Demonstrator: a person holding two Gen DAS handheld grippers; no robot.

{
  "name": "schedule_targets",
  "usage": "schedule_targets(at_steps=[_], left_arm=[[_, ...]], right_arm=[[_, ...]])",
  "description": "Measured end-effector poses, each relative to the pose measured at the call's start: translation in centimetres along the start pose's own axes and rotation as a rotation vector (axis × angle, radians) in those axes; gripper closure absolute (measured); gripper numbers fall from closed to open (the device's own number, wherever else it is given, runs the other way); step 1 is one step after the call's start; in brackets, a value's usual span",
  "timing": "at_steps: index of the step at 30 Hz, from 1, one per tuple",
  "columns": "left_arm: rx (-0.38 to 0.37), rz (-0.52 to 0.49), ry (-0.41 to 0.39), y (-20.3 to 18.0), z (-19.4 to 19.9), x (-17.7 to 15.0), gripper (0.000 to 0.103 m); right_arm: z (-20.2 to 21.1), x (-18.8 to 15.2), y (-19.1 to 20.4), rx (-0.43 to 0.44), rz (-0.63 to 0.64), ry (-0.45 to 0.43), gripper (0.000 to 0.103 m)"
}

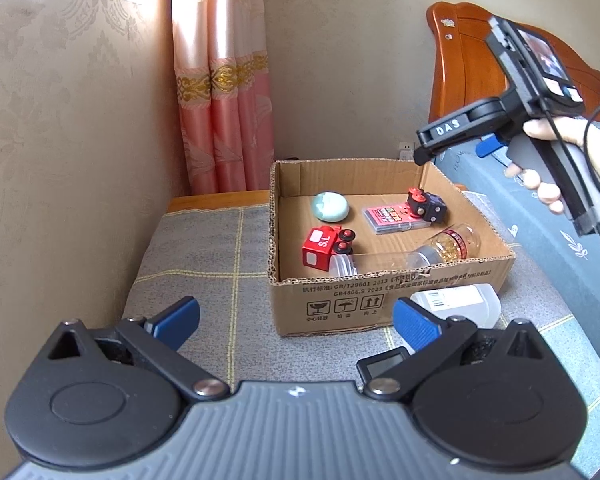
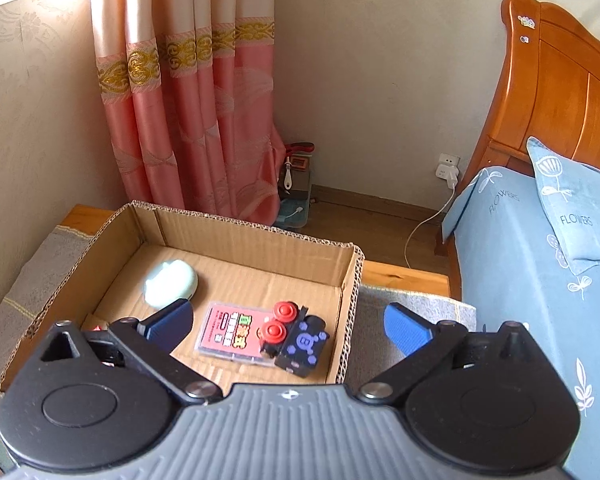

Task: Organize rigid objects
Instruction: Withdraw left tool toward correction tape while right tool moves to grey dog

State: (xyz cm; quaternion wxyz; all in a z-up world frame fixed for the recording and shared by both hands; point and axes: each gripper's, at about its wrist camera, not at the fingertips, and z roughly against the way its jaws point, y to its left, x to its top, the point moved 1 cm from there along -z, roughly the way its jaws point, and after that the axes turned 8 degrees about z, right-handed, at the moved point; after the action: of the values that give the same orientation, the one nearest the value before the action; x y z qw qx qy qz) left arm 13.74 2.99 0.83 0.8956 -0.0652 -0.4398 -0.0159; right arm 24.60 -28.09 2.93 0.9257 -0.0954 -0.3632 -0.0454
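Note:
A cardboard box stands on a grey checked cloth. Inside lie a pale green egg-shaped case, a red toy truck, a pink card case, a dark blue toy car with red wheels and a clear jar with gold contents. My left gripper is open and empty, low in front of the box. My right gripper is open and empty above the box, over the card case and the blue car. The right gripper also shows in the left wrist view.
A white plastic bottle lies on the cloth in front of the box's right corner. A small black device with a screen lies near my left gripper's right finger. A bed with blue bedding stands on the right, a wall and pink curtain behind.

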Motion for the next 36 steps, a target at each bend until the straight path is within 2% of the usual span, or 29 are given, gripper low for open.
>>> schedule_targets(at_steps=[10, 17, 27, 33, 36], left_arm=[[0.01, -0.023, 0.003, 1.3, 0.5, -0.5, 0.001], [-0.003, -0.03, 0.052, 1.7, -0.1, -1.9, 0.001], [-0.018, -0.004, 0.085, 2.6, -0.4, -3.1, 0.001], [-0.014, 0.005, 0.099, 3.0, -0.5, -3.3, 0.001], [-0.013, 0.003, 0.101, 2.9, -0.6, -3.3, 0.001]], right_arm=[[4.4, -4.3, 1.4, 0.015, -0.017, 0.005, 0.0], [6.7, -9.0, 3.7, 0.047, -0.057, 0.018, 0.0], [6.3, -13.9, 7.9, 0.075, -0.111, 0.074, 0.0], [5.1, -15.2, 8.5, 0.056, -0.117, 0.112, 0.0], [5.7, -15.8, 8.0, 0.049, -0.124, 0.099, 0.0]])
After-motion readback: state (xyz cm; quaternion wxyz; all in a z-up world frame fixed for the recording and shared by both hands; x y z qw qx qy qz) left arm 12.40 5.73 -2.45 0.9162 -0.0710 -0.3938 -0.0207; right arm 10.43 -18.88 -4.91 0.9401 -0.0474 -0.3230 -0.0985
